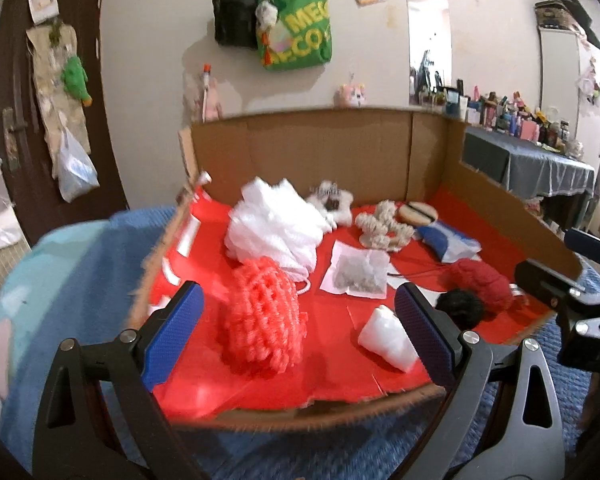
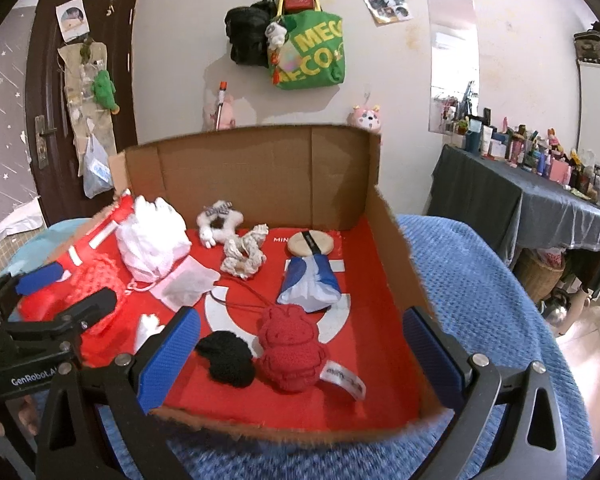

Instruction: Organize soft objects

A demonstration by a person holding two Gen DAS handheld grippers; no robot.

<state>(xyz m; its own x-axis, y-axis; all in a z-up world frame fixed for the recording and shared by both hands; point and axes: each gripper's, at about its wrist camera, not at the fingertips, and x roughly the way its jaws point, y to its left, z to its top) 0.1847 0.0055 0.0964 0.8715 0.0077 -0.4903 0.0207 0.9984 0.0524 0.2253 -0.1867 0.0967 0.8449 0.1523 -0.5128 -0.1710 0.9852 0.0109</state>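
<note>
An open cardboard box [image 1: 300, 148] [image 2: 260, 168] with a red floor lies on a blue blanket and holds soft objects. My left gripper [image 1: 300, 332] is open, its jaws to either side of a coral mesh sponge [image 1: 264, 320] near the box's front left. A white mesh sponge [image 1: 276, 228] lies behind it and a small white piece [image 1: 386, 338] to its right. My right gripper [image 2: 300, 356] is open over the front edge, facing a red knitted toy [image 2: 290, 344] and a black knitted piece [image 2: 226, 354].
A cream rope knot [image 2: 244, 256], white fluffy toy [image 2: 218, 220], round puff [image 2: 310, 242], blue-white pouch [image 2: 310, 280] and clear sachet [image 2: 186, 282] lie further back in the box. A cluttered table [image 2: 540, 196] stands to the right. Bags [image 2: 308, 52] hang on the wall.
</note>
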